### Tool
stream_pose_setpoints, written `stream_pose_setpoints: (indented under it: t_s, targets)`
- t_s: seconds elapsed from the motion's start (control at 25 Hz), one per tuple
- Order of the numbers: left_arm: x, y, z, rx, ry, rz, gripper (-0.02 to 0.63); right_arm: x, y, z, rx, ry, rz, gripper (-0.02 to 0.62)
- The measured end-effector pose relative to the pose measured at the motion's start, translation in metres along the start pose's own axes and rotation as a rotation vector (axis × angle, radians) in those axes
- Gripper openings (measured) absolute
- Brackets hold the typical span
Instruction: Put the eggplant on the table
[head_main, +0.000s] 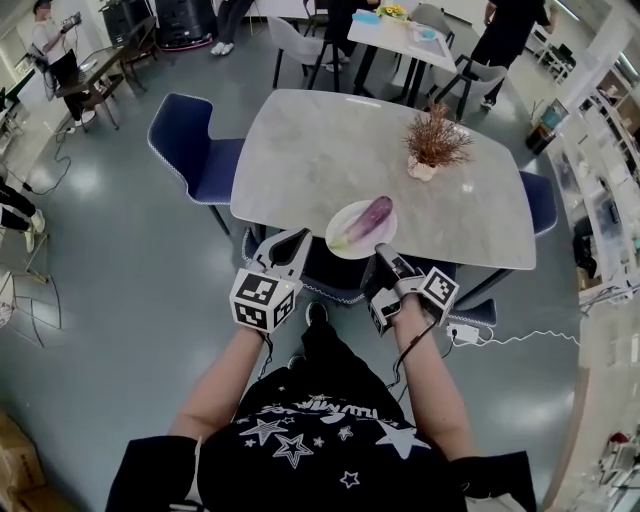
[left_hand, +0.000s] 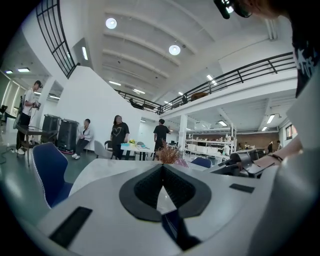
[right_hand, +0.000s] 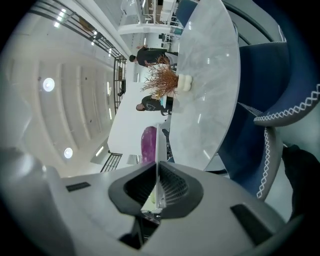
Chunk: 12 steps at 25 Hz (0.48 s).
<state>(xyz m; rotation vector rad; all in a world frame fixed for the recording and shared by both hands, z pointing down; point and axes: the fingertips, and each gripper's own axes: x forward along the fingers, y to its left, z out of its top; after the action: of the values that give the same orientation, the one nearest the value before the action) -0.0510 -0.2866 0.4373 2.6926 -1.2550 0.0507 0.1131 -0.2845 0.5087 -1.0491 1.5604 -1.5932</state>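
Eggplant: the purple eggplant (head_main: 372, 215) lies on a white plate (head_main: 386, 240) at the near edge of the table (head_main: 330, 150), stem end toward the person.
Plate: its near rim sticks out past the table edge. Whether it rests on the top or hangs just above it, I cannot tell.
Right gripper: the right gripper (head_main: 383, 258) is clamped on that near rim; its own view shows the thin plate edge (right_hand: 157, 150) pinched between the jaws, with the eggplant (right_hand: 149, 145) beyond.
Left gripper: the left gripper (head_main: 285, 245) is just left of the plate, jaw tips together, nothing between them.
Step in hand: likely bringing plate and eggplant onto the table.
Next move: probably slide the plate further in, keeping it level, then release the rim.
Further out: a dried plant (head_main: 435, 140) stands well beyond the plate.
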Motion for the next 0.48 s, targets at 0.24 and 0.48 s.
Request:
stream_pose_setpoints:
  t_s: [0.24,0.48]
  targets:
    - [0.017,0.035,0.013,-0.002,0.008,0.04,0.008,0.048,0.005,0.01,0.013,0.034,0.0,0.02]
    - [0.046,0.06,0.011,-0.009,0.023,0.07,0.008,0.083,-0.003,0.026,0.004,0.054,-0.029,0.02]
